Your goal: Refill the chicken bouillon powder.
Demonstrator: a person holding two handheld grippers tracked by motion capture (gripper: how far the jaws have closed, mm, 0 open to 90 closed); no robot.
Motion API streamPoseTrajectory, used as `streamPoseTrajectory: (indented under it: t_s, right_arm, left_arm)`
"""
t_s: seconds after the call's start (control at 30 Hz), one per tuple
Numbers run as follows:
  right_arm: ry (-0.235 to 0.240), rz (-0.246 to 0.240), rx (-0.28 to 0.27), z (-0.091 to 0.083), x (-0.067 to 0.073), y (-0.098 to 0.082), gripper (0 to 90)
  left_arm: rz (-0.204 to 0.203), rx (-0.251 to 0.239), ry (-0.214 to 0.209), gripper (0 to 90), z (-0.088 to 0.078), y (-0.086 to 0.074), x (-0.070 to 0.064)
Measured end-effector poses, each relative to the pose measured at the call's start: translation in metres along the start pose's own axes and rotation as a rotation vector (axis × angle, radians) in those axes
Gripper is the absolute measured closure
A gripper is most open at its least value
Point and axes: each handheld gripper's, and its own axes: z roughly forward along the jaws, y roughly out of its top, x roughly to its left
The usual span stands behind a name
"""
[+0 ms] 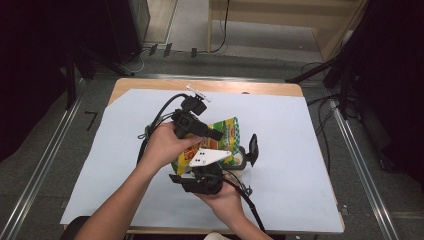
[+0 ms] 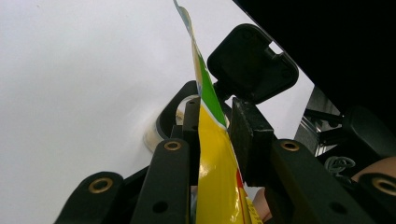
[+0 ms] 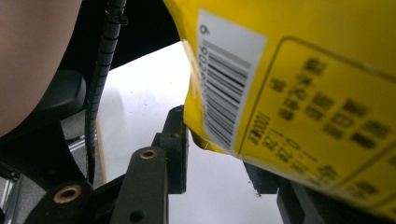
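A yellow and green snack bag [image 1: 227, 131] is held up over the middle of the table. My left gripper [image 1: 214, 133] comes in from the left and is shut on the bag's edge; in the left gripper view the bag [image 2: 215, 168] is pinched edge-on between the jaws of that gripper [image 2: 212, 123]. My right gripper [image 1: 240, 154] reaches up from below with its jaws apart. In the right gripper view the bag's barcode side [image 3: 299, 88] hangs close over that gripper [image 3: 217, 161], its lower corner dipping between the two jaws and covering the right one.
A pale blue sheet [image 1: 300, 150] covers the wooden table [image 1: 150, 84]. A pale round object [image 1: 239, 162], possibly a tape roll, lies under the bag by the right gripper's jaws. Cables trail from both grippers. Dark stands and metal rails flank the table.
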Motion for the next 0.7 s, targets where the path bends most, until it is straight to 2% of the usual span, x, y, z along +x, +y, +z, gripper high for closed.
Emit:
streamPoseTrajectory:
  t_s: [0.7]
  right_arm:
    - [-0.013, -0.013, -0.003, -0.0002, 0.0013, 0.0016, 65.8]
  left_arm:
    - [0.008, -0.01, 0.011, 76.8, -0.0028, 0.0003, -0.0019]
